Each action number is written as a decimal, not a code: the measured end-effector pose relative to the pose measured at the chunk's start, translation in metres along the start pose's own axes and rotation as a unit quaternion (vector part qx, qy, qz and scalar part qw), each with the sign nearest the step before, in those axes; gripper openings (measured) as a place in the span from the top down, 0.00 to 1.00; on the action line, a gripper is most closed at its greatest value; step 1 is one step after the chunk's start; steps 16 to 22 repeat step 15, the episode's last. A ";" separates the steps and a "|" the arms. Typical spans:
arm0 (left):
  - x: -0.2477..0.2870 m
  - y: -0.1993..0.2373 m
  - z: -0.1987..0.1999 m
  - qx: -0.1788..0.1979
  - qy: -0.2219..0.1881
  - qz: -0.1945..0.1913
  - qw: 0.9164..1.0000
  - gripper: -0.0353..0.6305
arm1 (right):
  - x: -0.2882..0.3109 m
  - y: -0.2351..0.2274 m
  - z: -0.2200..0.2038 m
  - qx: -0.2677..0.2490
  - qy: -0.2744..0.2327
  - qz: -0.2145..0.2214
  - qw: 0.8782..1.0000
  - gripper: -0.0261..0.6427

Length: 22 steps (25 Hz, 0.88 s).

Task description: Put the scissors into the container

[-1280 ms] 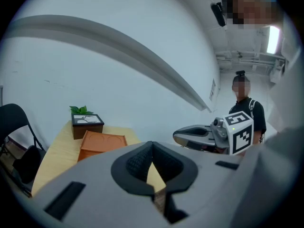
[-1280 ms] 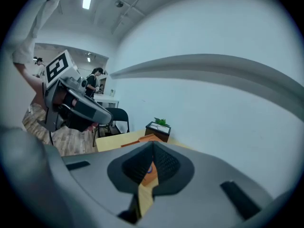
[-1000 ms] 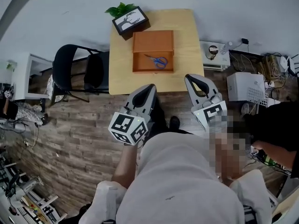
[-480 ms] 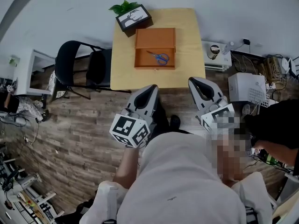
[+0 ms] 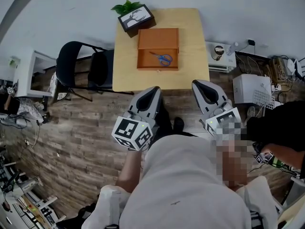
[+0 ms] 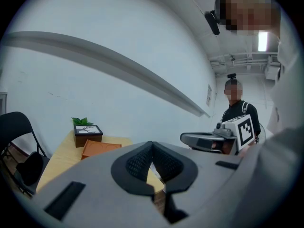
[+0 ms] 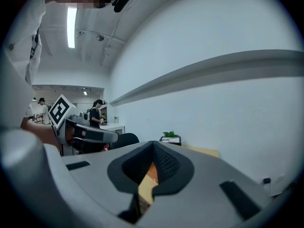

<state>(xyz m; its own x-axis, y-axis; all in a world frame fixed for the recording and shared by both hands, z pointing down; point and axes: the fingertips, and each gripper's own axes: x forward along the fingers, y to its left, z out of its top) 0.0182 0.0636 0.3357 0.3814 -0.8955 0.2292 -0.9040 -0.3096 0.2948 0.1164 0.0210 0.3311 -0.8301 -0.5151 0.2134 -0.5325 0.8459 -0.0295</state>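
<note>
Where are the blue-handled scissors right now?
In the head view, the blue-handled scissors lie inside the open orange box on the light wooden table, the dark planter with green leaves beyond it to the left.

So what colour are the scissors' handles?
Blue. The scissors lie in the orange container; the head view shows them best.

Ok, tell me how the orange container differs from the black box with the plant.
The orange container is shallow and holds blue-handled scissors; the black box is smaller and bears a green plant. The container sits square on the wooden table, near its middle; the black box is turned askew at the far left corner. Both rest on that table.
</note>
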 end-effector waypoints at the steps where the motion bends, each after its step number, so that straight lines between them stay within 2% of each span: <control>1: 0.000 0.000 0.000 0.000 0.000 0.000 1.000 0.94 | 0.000 0.000 0.000 0.001 -0.001 0.000 1.000 0.96; 22: -0.002 0.007 -0.003 0.006 0.008 -0.005 1.000 0.94 | 0.009 0.009 0.000 -0.008 0.001 0.004 1.000 0.96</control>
